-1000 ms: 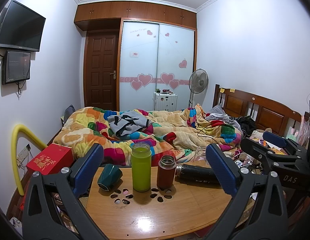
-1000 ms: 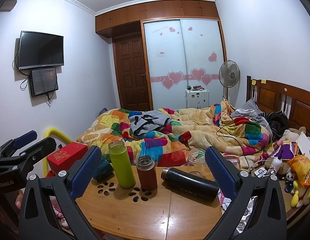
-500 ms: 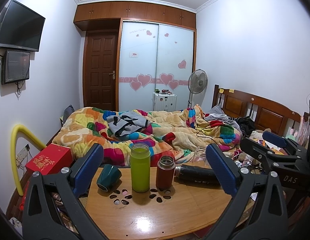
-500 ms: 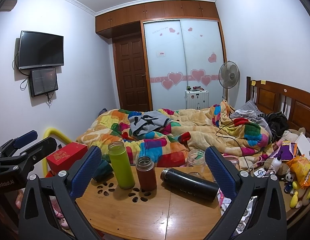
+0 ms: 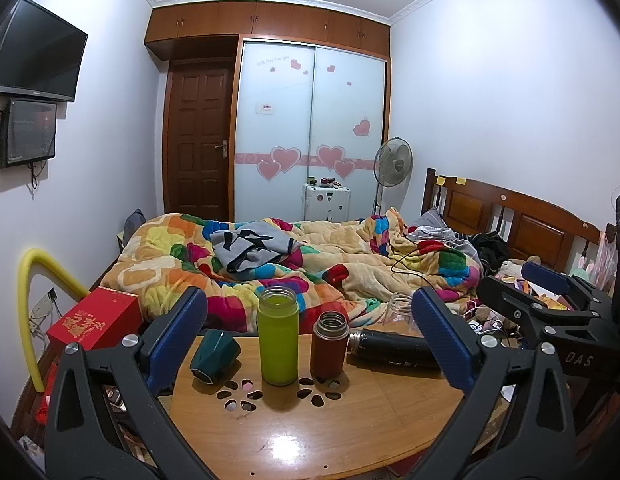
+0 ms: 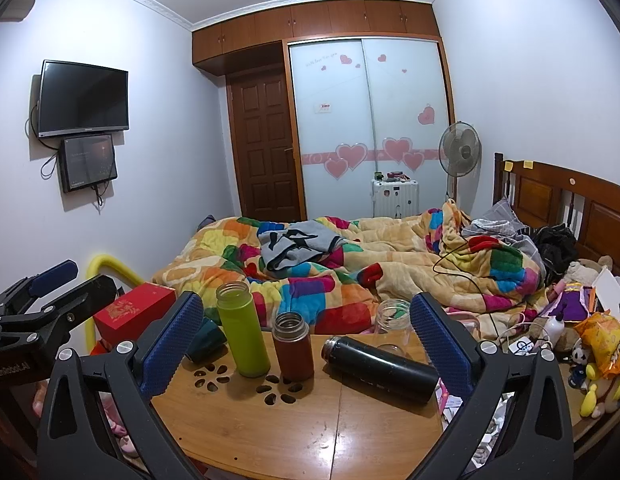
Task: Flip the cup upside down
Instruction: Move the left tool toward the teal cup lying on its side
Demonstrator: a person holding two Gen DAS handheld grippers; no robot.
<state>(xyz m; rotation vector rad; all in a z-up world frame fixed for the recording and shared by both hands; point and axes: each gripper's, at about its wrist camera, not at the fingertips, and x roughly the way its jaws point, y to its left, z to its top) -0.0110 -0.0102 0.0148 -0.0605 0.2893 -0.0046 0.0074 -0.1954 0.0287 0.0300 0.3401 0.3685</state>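
A dark green cup (image 5: pixel 214 355) lies on its side at the far left of the round wooden table (image 5: pixel 310 432); in the right wrist view the cup (image 6: pixel 204 340) is partly hidden behind a blue finger. A clear glass cup (image 6: pixel 391 322) stands upright at the table's far edge, also in the left wrist view (image 5: pixel 399 308). My left gripper (image 5: pixel 310 340) is open and empty, above the table's near side. My right gripper (image 6: pixel 306 340) is open and empty, to its right.
On the table stand a lime green bottle (image 5: pixel 278 340) and a red-brown flask (image 5: pixel 329 344), both uncapped; a black flask (image 6: pixel 379 364) lies on its side. A bed with a colourful quilt (image 5: pixel 310 264) is behind. A red box (image 5: pixel 94 318) is left.
Both grippers have drifted slightly; the table objects shifted a little left in both views. Nothing was grasped or moved.
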